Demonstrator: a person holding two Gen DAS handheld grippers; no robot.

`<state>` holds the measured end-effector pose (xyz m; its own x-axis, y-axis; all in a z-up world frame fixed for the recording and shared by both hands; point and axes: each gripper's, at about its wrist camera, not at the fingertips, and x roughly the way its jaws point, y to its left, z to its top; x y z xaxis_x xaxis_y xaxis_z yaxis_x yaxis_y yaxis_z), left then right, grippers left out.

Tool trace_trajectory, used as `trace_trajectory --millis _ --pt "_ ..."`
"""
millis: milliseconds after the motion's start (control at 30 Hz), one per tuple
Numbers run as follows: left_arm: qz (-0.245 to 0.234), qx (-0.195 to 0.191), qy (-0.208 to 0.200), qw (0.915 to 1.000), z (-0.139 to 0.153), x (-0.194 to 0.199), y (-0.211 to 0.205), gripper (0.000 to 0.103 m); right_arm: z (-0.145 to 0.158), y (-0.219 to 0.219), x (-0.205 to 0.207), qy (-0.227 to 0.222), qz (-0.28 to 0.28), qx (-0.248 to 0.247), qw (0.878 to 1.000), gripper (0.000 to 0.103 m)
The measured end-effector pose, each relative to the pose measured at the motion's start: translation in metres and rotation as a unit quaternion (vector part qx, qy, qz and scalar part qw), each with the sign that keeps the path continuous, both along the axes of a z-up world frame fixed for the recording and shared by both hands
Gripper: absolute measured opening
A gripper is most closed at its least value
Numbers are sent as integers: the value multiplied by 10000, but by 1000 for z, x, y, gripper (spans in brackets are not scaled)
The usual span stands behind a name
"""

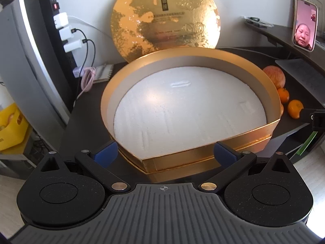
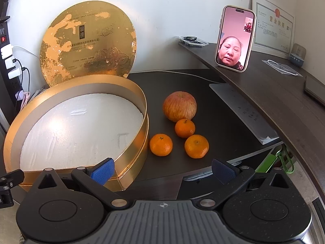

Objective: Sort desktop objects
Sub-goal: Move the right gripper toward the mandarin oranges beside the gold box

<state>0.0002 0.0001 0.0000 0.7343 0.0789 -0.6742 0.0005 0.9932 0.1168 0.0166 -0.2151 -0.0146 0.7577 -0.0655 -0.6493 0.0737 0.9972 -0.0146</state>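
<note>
Landmark: gold box [image 2: 130, 162], open, on dark desk [image 2: 203, 85].
Fruit: apple [image 2: 179, 106] and three tangerines [image 2: 161, 144] just right of box.
Right gripper [image 2: 162, 170]: spread wide, empty, near the tangerines.
Left gripper [image 1: 165, 152]: spread, empty, at box's near rim.

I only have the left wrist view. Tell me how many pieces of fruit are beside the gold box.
Observer: Four. One apple and three tangerines; the nearest tangerine stands close to the gold box, apart from its wall.
Operator: Give me the right gripper's state.
Observer: The right gripper is open and holds nothing, short of the fruit.
Operator: Report what's on the raised shelf past the phone.
Observer: Behind the phone, a framed certificate leans against the wall, and a white cable lies further along the shelf.
</note>
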Motion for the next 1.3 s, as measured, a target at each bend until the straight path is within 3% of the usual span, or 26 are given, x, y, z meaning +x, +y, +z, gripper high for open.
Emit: trace_trajectory --millis 1300 --pt "-25 -66 236 9997 -3 6 2 103 -2 1 1 56 34 93 9999 103"
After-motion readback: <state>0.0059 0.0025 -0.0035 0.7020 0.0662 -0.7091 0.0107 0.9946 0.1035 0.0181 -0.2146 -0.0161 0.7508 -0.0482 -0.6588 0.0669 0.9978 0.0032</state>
